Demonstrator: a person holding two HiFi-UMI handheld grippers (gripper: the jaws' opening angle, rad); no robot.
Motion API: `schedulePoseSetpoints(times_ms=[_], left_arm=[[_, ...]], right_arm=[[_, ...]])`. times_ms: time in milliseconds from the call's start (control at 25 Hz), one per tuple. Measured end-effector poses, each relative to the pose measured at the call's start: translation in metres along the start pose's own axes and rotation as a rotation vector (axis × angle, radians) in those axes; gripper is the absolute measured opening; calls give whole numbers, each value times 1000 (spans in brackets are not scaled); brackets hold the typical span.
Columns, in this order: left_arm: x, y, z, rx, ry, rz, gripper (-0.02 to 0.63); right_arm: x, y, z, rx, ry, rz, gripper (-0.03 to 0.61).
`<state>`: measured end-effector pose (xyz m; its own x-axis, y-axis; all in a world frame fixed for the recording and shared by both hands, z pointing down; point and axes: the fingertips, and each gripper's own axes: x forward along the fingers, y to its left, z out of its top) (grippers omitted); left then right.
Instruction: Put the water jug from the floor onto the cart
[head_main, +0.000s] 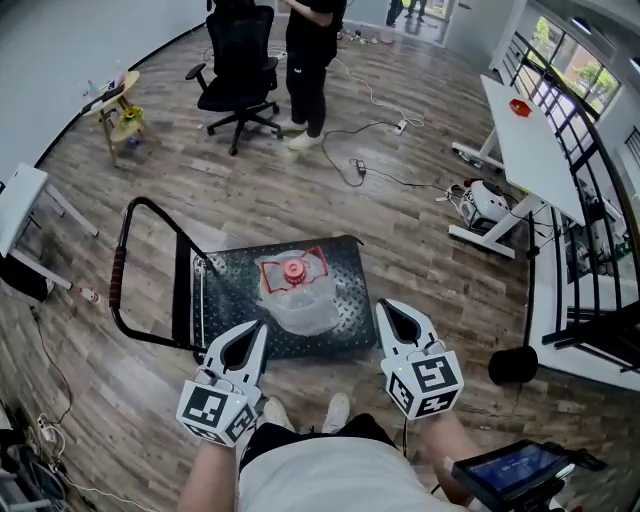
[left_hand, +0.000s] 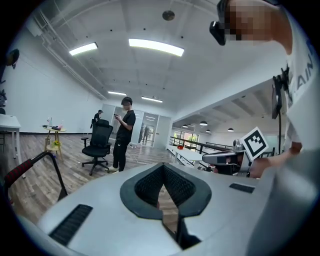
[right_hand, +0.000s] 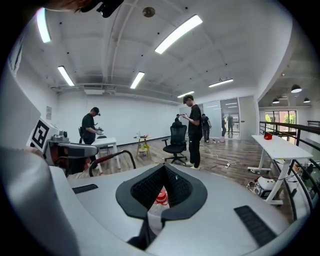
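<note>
Head view is showing me the clear plastic water jug with the red cap sitting on the black flat cart with the studded metal deck, so I am judging the placing as done and am now watching for ways it could be undone. The jug is standing ahead of both grippers and between them, apart from each, about the middle of the deck. The left gripper is hanging near the deck's closest edge with its jaws pressed together on nothing. The right gripper is mirroring it on the other side, jaws closed and empty. In the right gripper view I am seeing the jug only past the closed tips, not between the pads. The main risk I am weighing is an inward swing of either gripper: the jug is flanked closely on both sides and nothing is holding it, so a sideways knock could be tipping it or shoving it toward an edge. I am also assuming the cart is rolling on wheels. A bump from a gripper on the near edge, or from the white shoes just behind the grippers, could be sending it across the smooth wooden floor with the jug sliding on the metal. The black tube handle with the red grip is standing ahead and to the left of the left gripper, and catching it could be jerking the whole cart. I cannot tell how full the jug is, so I am treating it as heavy and top-heavy.
</note>
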<state>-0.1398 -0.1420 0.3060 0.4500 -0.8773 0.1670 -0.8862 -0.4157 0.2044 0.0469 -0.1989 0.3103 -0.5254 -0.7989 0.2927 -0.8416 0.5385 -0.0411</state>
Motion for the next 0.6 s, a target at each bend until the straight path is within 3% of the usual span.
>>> schedulePoseSetpoints(times_ms=[600], left_arm=[[-26,38,1,-44,-23,9,0]], right_arm=[[21,43,-4,-22,45,18,0]])
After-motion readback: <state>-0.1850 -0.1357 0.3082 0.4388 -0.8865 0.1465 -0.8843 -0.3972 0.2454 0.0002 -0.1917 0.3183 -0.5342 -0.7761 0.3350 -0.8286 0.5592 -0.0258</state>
